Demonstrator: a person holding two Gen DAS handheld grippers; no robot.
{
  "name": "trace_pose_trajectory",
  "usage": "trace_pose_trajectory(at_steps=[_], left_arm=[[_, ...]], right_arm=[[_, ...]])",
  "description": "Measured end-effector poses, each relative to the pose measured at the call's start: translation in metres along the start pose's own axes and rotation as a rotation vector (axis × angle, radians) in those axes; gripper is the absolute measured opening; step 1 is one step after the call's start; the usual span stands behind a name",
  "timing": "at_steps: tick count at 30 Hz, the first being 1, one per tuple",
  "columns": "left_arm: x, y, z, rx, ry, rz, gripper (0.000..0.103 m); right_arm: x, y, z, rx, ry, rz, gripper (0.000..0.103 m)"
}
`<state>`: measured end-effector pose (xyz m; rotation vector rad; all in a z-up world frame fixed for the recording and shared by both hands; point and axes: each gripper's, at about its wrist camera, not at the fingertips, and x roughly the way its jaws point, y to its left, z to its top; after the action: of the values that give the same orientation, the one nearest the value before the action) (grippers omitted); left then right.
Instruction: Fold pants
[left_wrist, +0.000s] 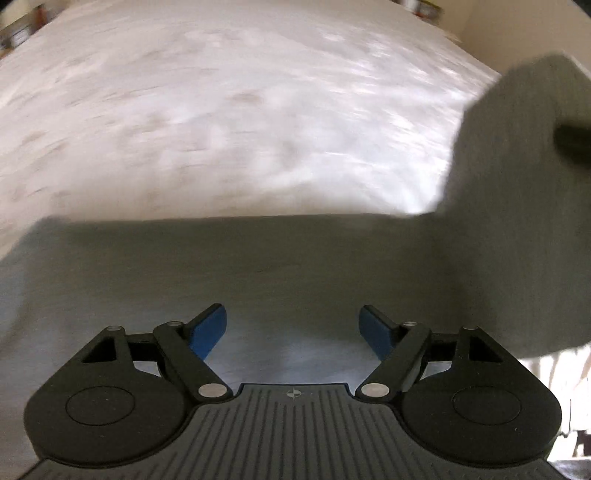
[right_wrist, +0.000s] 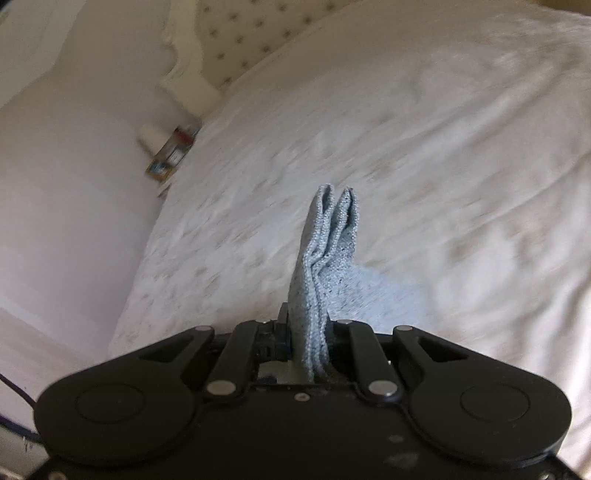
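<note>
The grey-blue knit pants (left_wrist: 258, 266) lie across the white bed in the left wrist view, with one end lifted up at the right (left_wrist: 517, 147). My left gripper (left_wrist: 291, 328) is open just above the flat cloth, its blue pads (left_wrist: 208, 330) apart and empty. My right gripper (right_wrist: 308, 347) is shut on a folded edge of the pants (right_wrist: 325, 251), which stands up between its fingers in several layers. A dark shape (left_wrist: 572, 142) at the lifted end in the left wrist view looks like the right gripper.
The white bedspread (right_wrist: 424, 147) covers most of both views. A pink wall (right_wrist: 66, 184) and a patterned headboard (right_wrist: 251, 29) are to the left. Small items (right_wrist: 170, 155) sit in the gap by the bed. Clutter (left_wrist: 18, 33) lies beyond the far edge.
</note>
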<state>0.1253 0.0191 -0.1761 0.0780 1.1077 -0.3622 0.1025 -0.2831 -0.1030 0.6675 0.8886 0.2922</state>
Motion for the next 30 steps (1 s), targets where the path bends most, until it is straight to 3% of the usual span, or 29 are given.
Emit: trace_pose_trajectory(at_steps=[5,7,9,11,12,14,18,23,25,28,30], left_arm=[[-0.016,0.07,-0.013,-0.104,0.016,0.076,0.078],[-0.021,0.091,-0.019,-0.125,0.027,0.097,0.078],[-0.026,0.104,-0.024,-0.135,0.034,0.109,0.078],[-0.031,0.117,-0.027,-0.138,0.035,0.111,0.078],[-0.034,0.123,-0.027,-0.14,0.032,0.108,0.078],[-0.036,0.127,-0.026,-0.142,0.021,0.102,0.078],[-0.045,0.128,-0.021,-0.162,-0.022,0.085,0.078],[-0.045,0.106,-0.01,-0.131,-0.059,0.04,0.078],[-0.036,0.092,-0.008,-0.098,-0.044,0.018,0.078],[-0.021,0.067,-0.015,-0.031,-0.007,0.016,0.078],[-0.007,0.057,-0.023,-0.01,0.037,0.018,0.078]], right_arm=[[0.07,0.054,-0.046,-0.026,0.083,0.024,0.013],[0.099,0.071,-0.066,-0.059,0.108,-0.01,0.015],[0.125,0.079,-0.082,-0.071,0.132,-0.051,0.021],[0.145,0.082,-0.096,-0.07,0.155,-0.099,0.038],[0.154,0.083,-0.102,-0.067,0.169,-0.111,0.04],[0.159,0.084,-0.109,-0.061,0.179,-0.094,0.047],[0.138,0.085,-0.109,-0.067,0.139,-0.028,0.05],[0.106,0.063,-0.091,-0.055,0.062,-0.142,0.05],[0.098,0.046,-0.083,-0.071,0.051,-0.22,0.046],[0.097,0.017,-0.068,-0.092,0.053,-0.299,0.009],[0.103,-0.003,-0.057,-0.105,0.059,-0.343,0.009]])
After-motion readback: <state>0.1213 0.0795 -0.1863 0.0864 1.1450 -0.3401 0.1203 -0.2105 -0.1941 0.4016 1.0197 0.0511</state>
